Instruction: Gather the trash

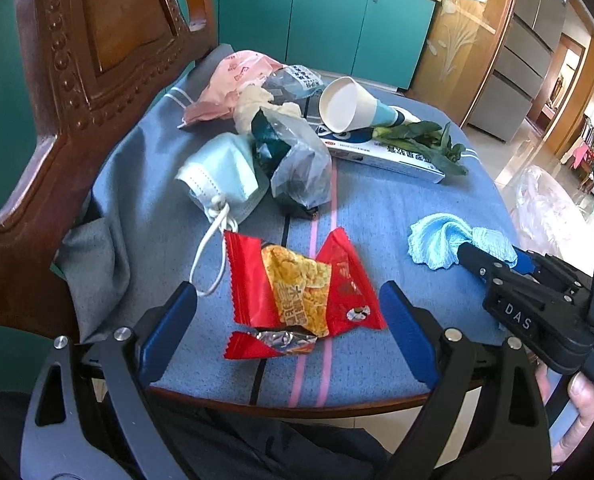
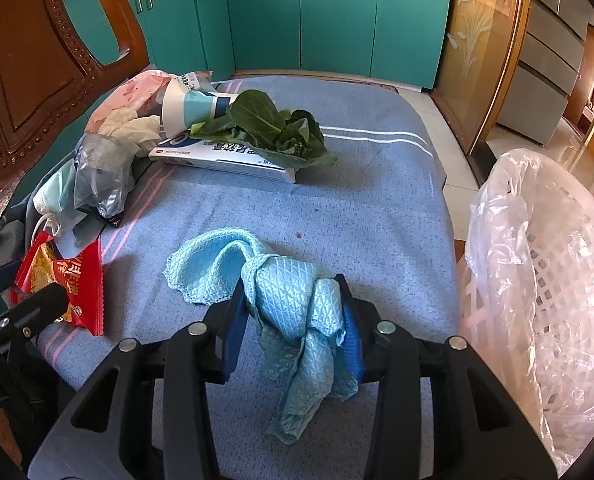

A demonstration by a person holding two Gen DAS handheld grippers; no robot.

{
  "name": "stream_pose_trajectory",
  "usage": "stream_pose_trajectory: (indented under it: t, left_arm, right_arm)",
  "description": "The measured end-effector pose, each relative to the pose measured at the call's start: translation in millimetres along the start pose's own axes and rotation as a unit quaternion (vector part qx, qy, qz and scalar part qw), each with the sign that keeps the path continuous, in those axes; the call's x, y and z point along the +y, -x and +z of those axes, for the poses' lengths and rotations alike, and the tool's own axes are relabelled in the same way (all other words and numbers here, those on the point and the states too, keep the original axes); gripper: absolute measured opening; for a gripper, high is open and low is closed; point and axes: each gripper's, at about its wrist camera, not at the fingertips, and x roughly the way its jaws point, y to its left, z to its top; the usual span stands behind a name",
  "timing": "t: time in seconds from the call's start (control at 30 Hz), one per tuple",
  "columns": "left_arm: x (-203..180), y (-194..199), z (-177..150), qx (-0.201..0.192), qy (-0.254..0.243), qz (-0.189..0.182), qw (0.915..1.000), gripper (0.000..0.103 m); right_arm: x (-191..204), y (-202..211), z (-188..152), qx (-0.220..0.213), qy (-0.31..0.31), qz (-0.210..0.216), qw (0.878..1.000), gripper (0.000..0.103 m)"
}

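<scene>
A red snack wrapper (image 1: 301,292) lies on the blue cloth-covered table between the fingers of my open left gripper (image 1: 291,304); it also shows in the right wrist view (image 2: 65,280). My right gripper (image 2: 293,300) is shut on a light blue cloth (image 2: 293,308), whose far end rests on the table (image 1: 441,240). Behind lies a trash heap: a face mask (image 1: 221,176), a grey plastic bag (image 1: 301,164), a pink bag (image 1: 233,80), a paper cup (image 1: 349,104), a flat box (image 2: 225,156) and green leaves (image 2: 273,124).
A bin lined with a clear bag (image 2: 545,280) stands off the table's right edge. A carved wooden chair back (image 1: 77,100) rises at the left. Teal cabinets (image 2: 317,16) stand behind. The blue tablecloth (image 2: 377,208) shows bare on the right.
</scene>
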Motion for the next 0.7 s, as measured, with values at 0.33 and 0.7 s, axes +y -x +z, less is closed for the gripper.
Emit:
stream_pose_trajectory:
  t: [0.33, 0.7]
  left_arm:
    - [-4.3, -3.9, -3.9, 0.011, -0.006, -0.006, 0.9999, 0.093]
    - [-14.6, -6.2, -9.3, 0.016, -0.041, 0.006, 0.9990, 0.071]
  right_arm:
    - [-1.0, 2.1, 1.4, -0.013, 0.002, -0.004, 1.000, 0.055]
    - [3.1, 1.7, -2.1, -0.015, 0.017, -0.006, 1.000, 0.054]
